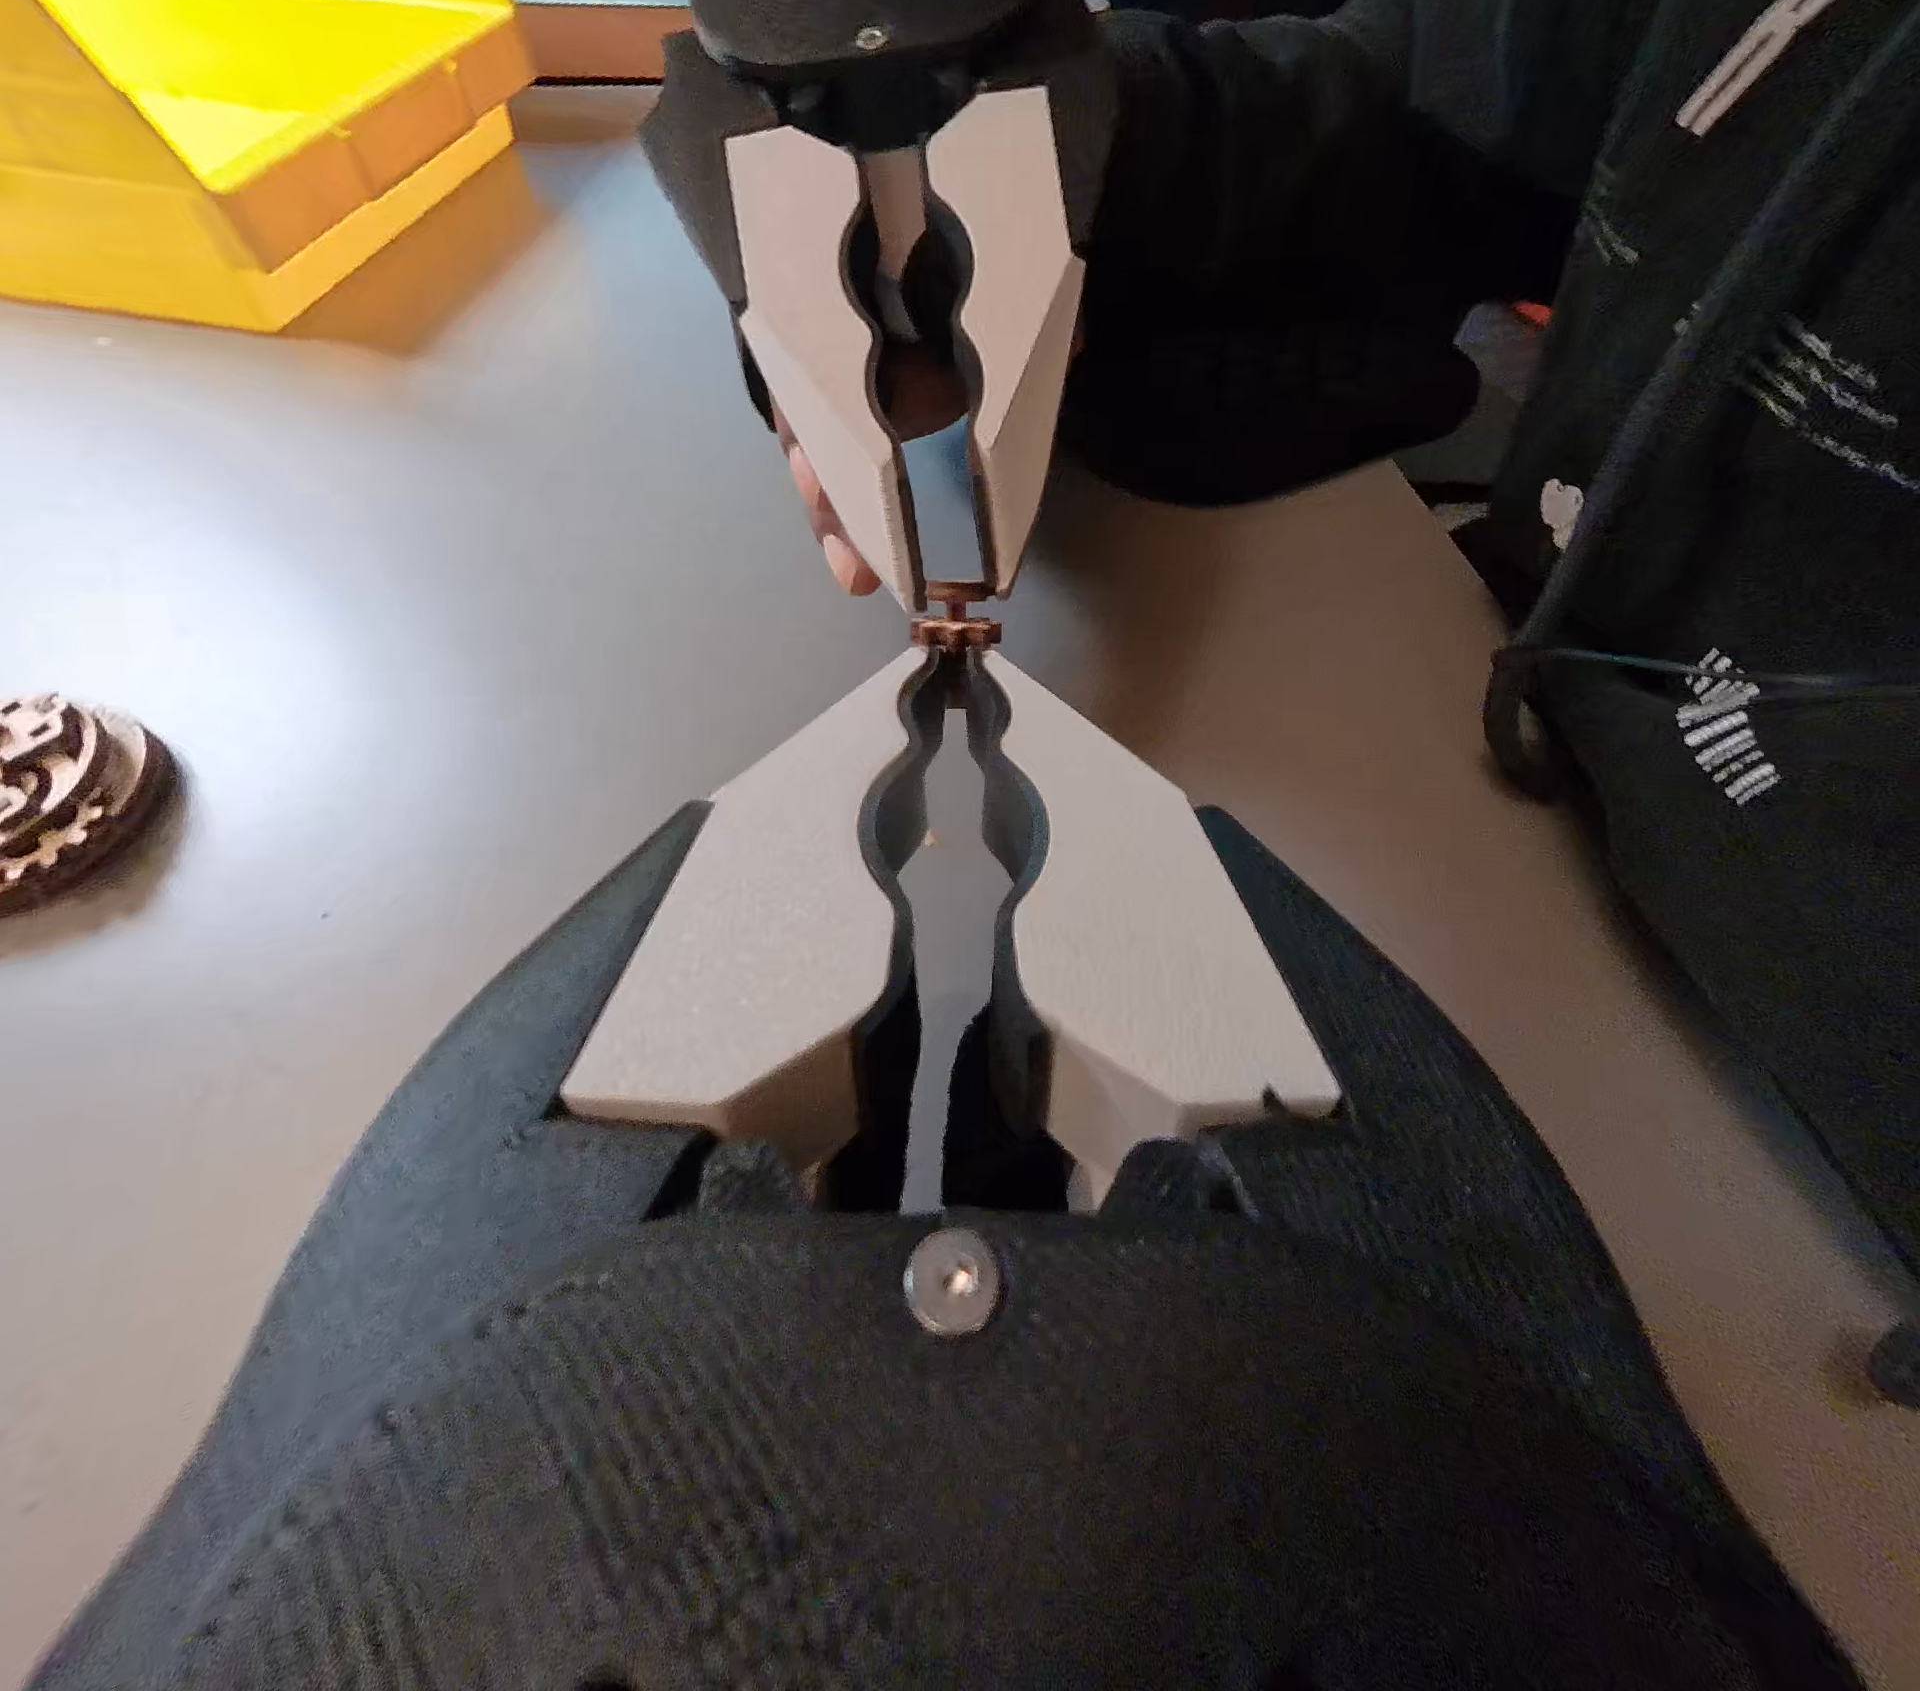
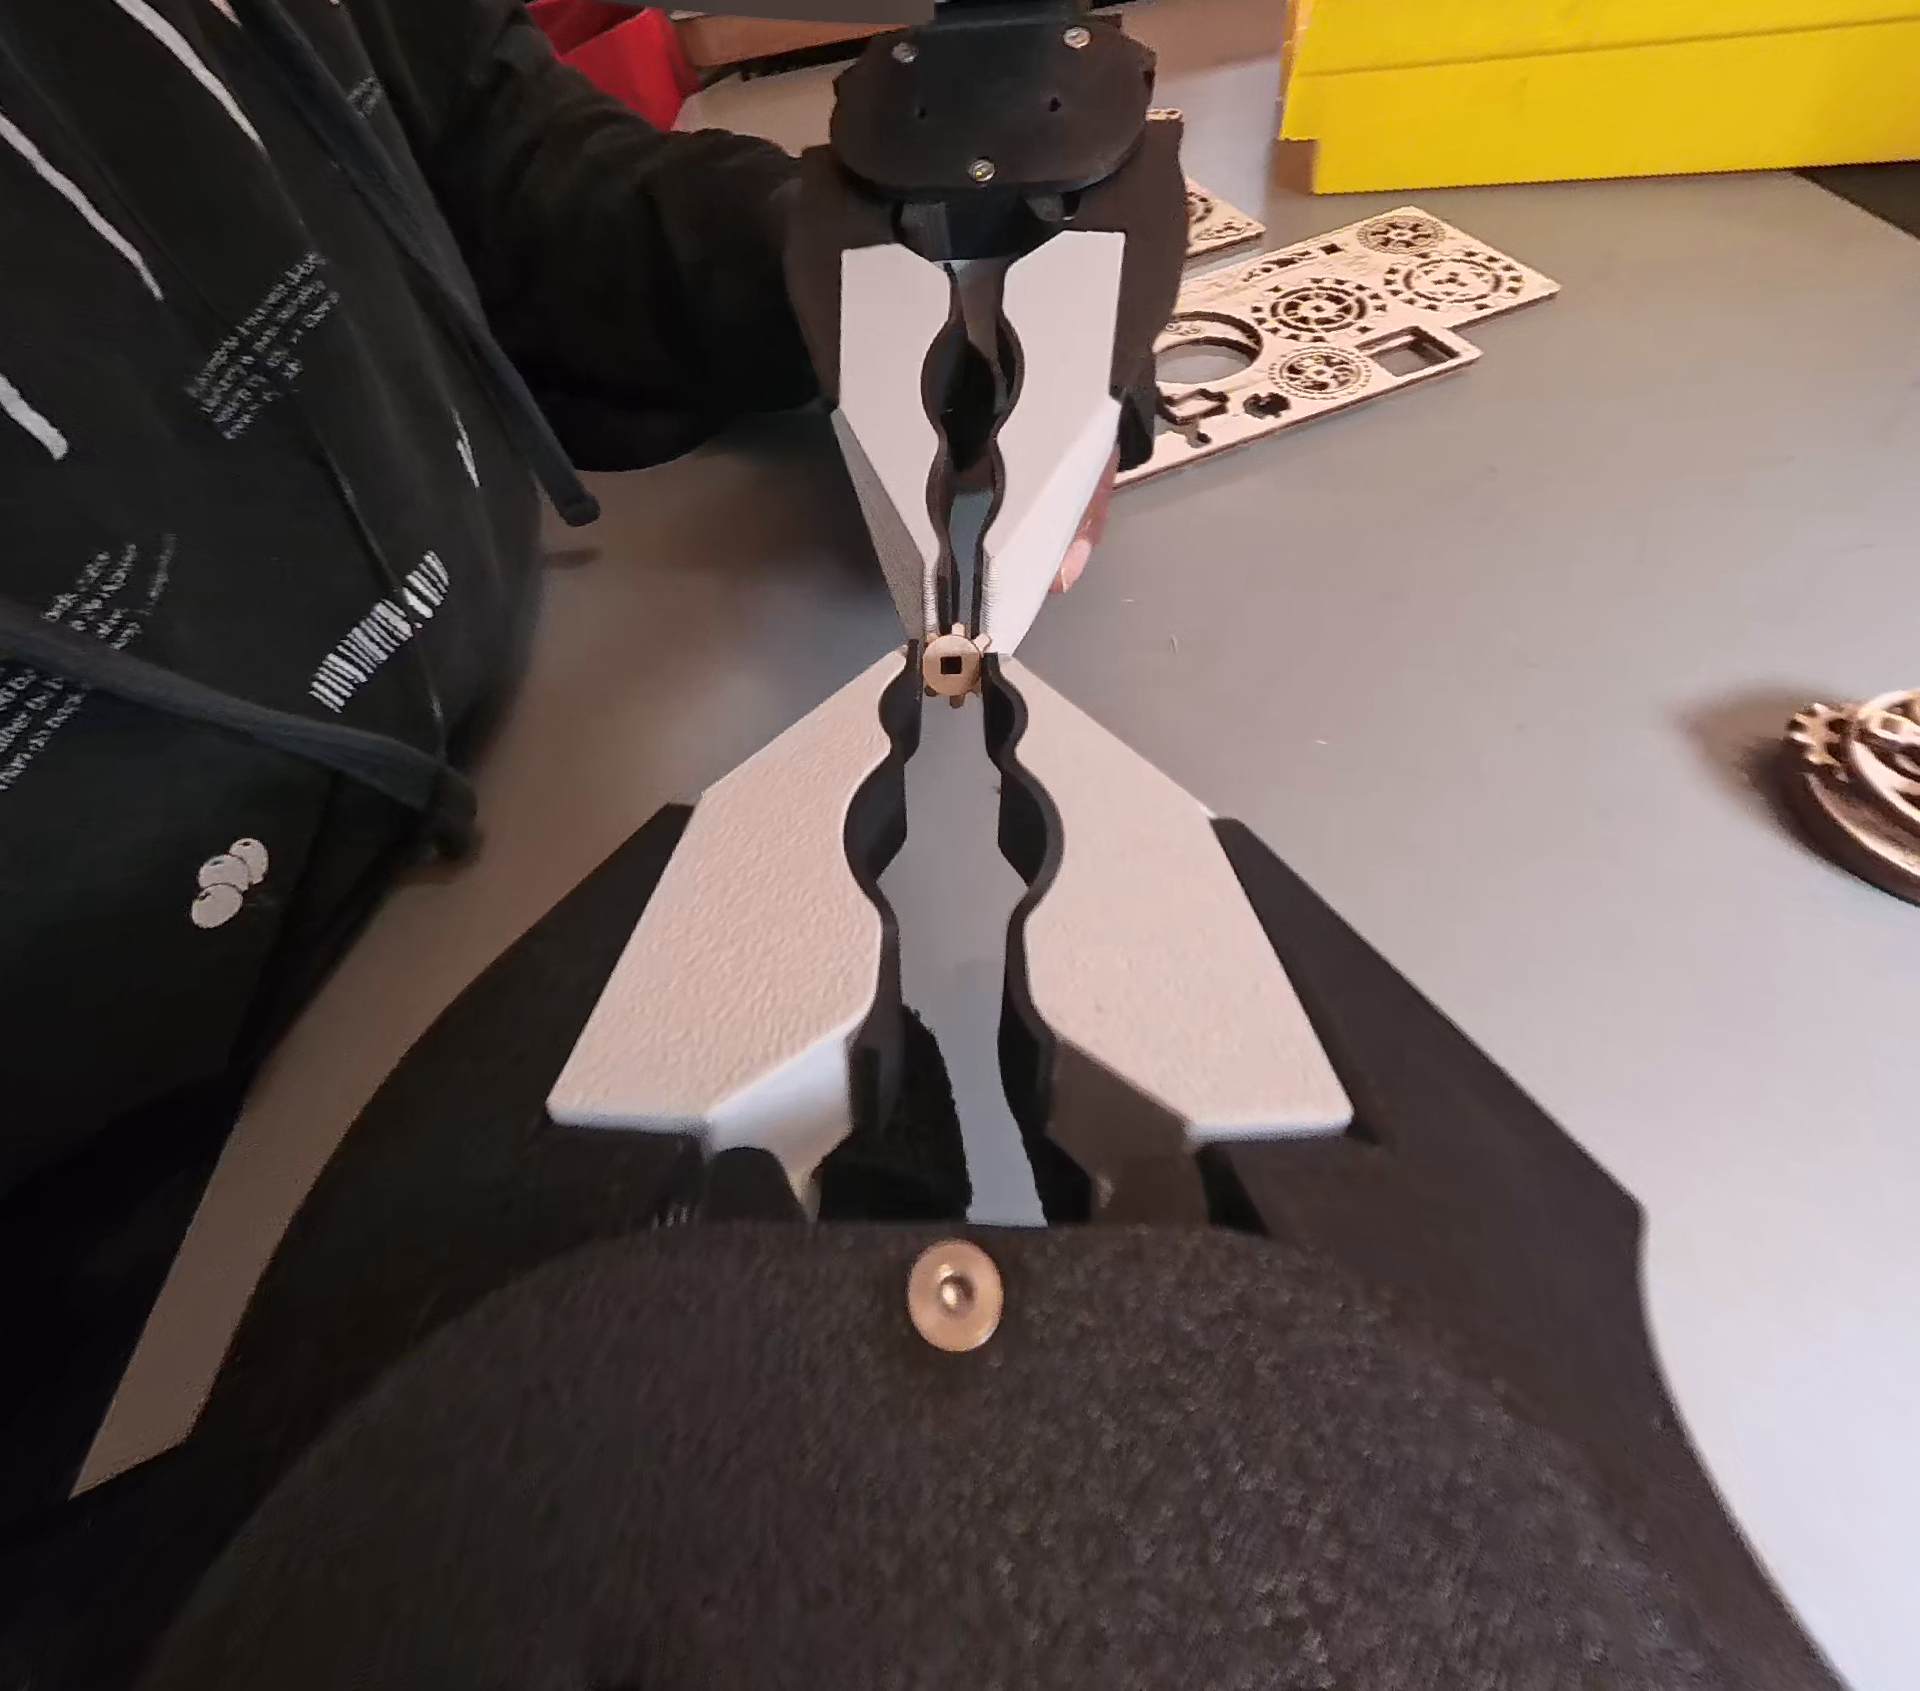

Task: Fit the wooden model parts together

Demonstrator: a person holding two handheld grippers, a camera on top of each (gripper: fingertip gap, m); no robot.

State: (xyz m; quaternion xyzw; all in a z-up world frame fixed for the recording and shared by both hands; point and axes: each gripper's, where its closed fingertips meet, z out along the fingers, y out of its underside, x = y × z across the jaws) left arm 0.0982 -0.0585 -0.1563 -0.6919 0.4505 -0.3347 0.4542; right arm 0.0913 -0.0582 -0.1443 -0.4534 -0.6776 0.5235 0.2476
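Note:
The two grippers meet tip to tip above the grey table [image 1: 364, 498]. My left gripper [image 1: 951, 667] is shut on a short dark wooden pin [image 1: 951, 691] that points at the other gripper. My right gripper [image 2: 953, 673] is shut on a small wooden gear [image 2: 951, 667] whose square hole faces its camera. In the left wrist view the gear [image 1: 954, 631] shows edge-on between the left fingertips and the right gripper [image 1: 953, 592], touching the pin's end. In the right wrist view the left gripper [image 2: 964, 607] comes down from above the gear. How far the pin sits in the hole is hidden.
A partly built round gear model [image 1: 62, 789] lies on the table, also in the right wrist view [image 2: 1860, 789]. Laser-cut wooden part sheets [image 2: 1351, 311] lie behind. Yellow bins [image 1: 239, 83] [image 2: 1610, 0] stand at the back. A person's dark hooded top [image 2: 208, 394] is close beside the grippers. Both grippers' tips are close together, under 4 cm apart.

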